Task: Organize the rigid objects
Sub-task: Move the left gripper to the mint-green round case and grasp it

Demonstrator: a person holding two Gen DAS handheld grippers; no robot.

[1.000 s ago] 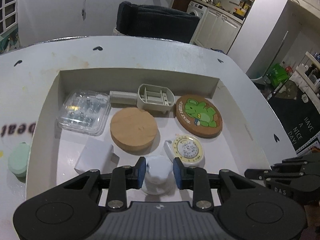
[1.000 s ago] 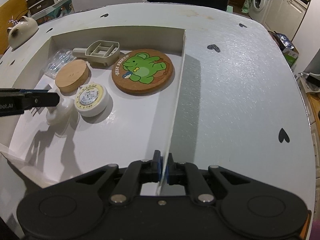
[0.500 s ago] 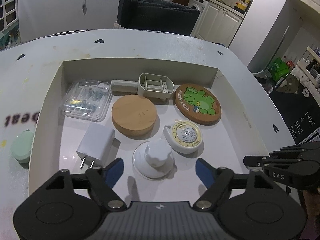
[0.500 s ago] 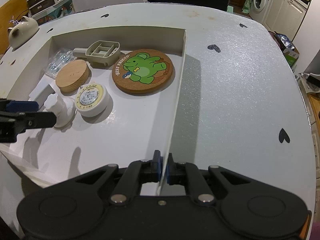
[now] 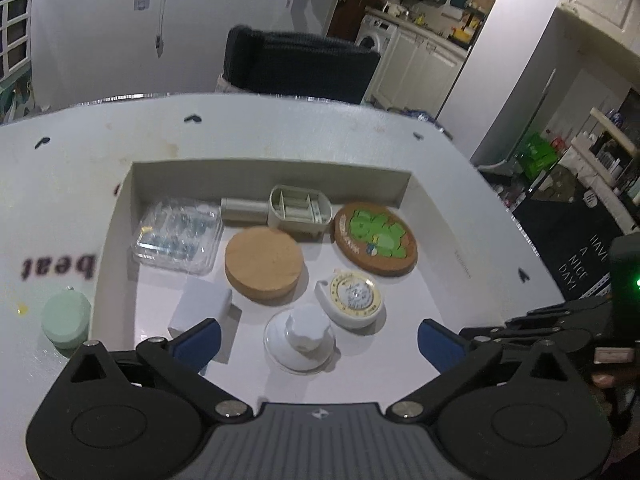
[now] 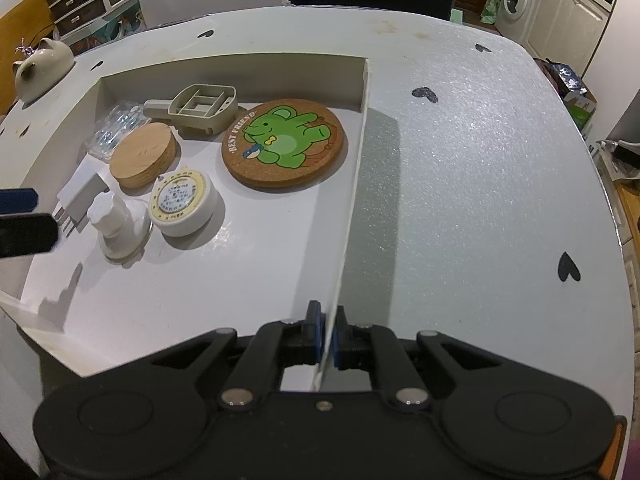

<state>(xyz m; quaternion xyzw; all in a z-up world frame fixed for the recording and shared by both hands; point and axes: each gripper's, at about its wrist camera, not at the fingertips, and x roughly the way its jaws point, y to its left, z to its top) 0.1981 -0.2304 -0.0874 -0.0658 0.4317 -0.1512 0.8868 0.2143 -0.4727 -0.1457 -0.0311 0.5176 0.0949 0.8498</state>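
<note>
The white charger block [image 5: 202, 307] is partly hidden in the left wrist view behind the left gripper's blue finger [image 5: 199, 339], and only the right wrist view shows its prongs. The clear plastic case [image 5: 178, 235] holds small pieces too blurred to count or name. A beige organiser [image 5: 299, 212] has a stub at its left end whose make is hard to tell. The right side of the left wrist view is blocked by the dark body of the other tool, and the print on the table [image 6: 460, 168] at the left edge is smeared. Inside the shallow white tray [image 5: 272, 178] lie seven things: one clear case, one beige organiser, one plain wooden disc [image 5: 264, 264], one cork coaster with a green animal [image 6: 285, 143], one round tape measure [image 6: 182, 203], one charger block and one white knob on a round base [image 5: 303, 337], which stands upright just beside the tape measure at the near side of the tray. One mint-green round piece [image 5: 66, 320] sits outside on the table, by the tray's left wall. The left gripper [image 5: 318, 340] has just been spreading its jaws and now stands wide, nothing pressed between them, the white knob free below. The right gripper [image 6: 327, 330] is clamped on the tray's thin right wall.
</note>
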